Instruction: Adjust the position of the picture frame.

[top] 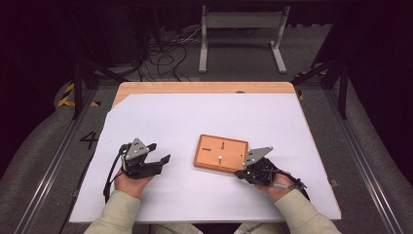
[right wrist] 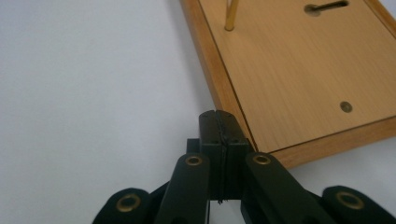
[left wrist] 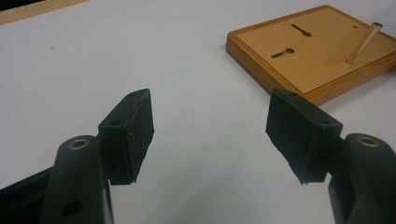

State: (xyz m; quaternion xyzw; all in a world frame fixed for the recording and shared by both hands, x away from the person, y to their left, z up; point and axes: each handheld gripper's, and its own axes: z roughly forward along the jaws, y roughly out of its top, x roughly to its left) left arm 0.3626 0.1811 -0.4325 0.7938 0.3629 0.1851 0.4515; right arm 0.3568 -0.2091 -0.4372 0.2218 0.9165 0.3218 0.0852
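Note:
A flat wooden board (top: 220, 153) lies mid-table on the white sheet; it has two keyhole slots and a thin brass peg (top: 220, 157) standing upright in it. In the left gripper view the board (left wrist: 317, 51) and the peg (left wrist: 364, 42) sit at the upper right. My left gripper (top: 158, 153) rests left of the board, jaws open and nothing between them (left wrist: 210, 135). My right gripper (top: 239, 172) is at the board's near right corner, jaws shut together with nothing in them (right wrist: 219, 128), their tips right beside the board's edge (right wrist: 224, 88). The peg (right wrist: 230, 15) rises beyond them.
A white sheet (top: 160, 122) covers most of the wooden table (top: 195, 87). A small round hole (right wrist: 345, 106) marks the board near my right gripper. Beyond the table stand a grey frame (top: 241, 29) and loose cables on the floor.

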